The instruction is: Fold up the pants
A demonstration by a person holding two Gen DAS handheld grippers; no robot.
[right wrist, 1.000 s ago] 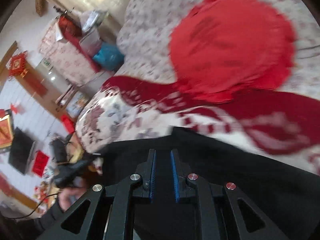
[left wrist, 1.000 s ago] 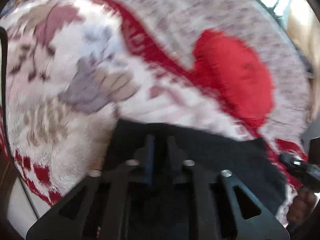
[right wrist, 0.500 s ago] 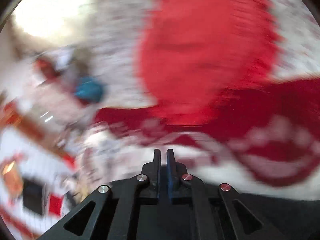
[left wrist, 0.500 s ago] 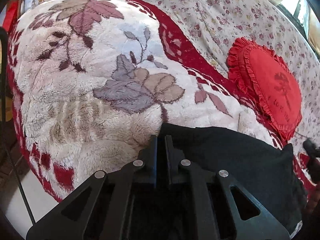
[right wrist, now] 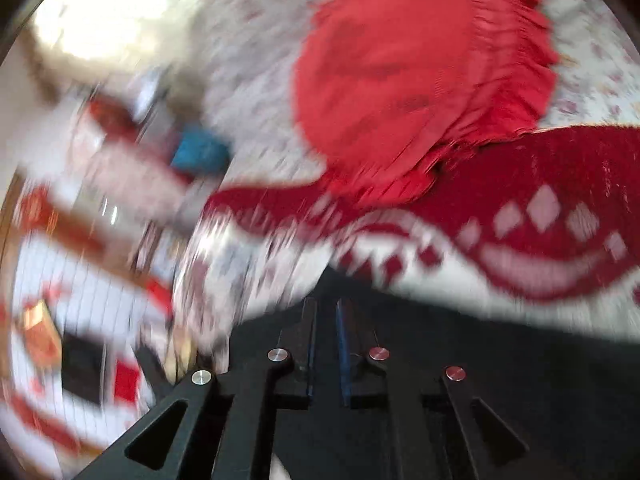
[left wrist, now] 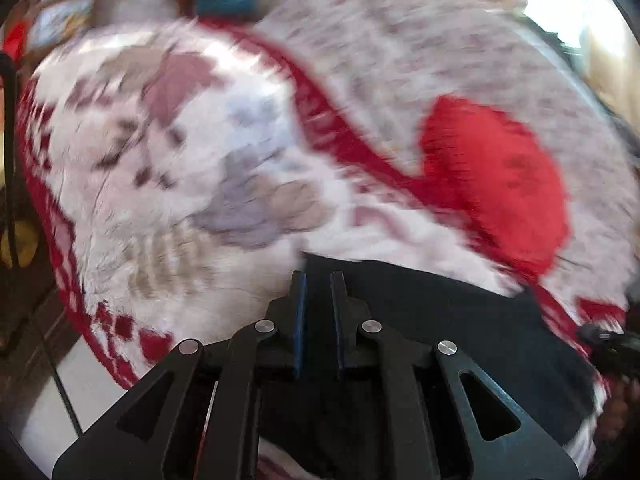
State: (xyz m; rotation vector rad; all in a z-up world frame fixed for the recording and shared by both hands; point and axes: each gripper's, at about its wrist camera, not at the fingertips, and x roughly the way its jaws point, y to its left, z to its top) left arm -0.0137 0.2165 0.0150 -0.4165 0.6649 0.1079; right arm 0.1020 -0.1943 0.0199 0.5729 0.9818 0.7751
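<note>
On the plush floral blanket [left wrist: 168,184], black pants [left wrist: 460,320] lie spread across the near edge, reaching under both grippers. Both views are motion-blurred.

Left wrist view: left gripper [left wrist: 319,280] points down at the upper edge of the pants. Jaws nearly together, a narrow gap between the blue pads; black fabric fills that gap and the area below it. Reads as clamped on the pants edge, though the blur and black-on-black keep pad contact from being sharp. Dark cloth runs rightward toward a black object at the right frame edge, too blurred to identify.

Right wrist view: right gripper [right wrist: 325,306] sits over the same pants [right wrist: 500,368], jaws drawn close, dark fabric between and around the fingers. Also reads as pinched on the cloth.

Surroundings: blanket is white with mauve and grey leaf shapes and a red border with white diamonds [right wrist: 560,208]. Beyond the border, a red ruffled round cushion [right wrist: 420,80] lies on a small-flowered sheet [left wrist: 400,60]. A blue item [right wrist: 200,152] lies farther back, blurred. Bright window light in the upper corners of both views.
</note>
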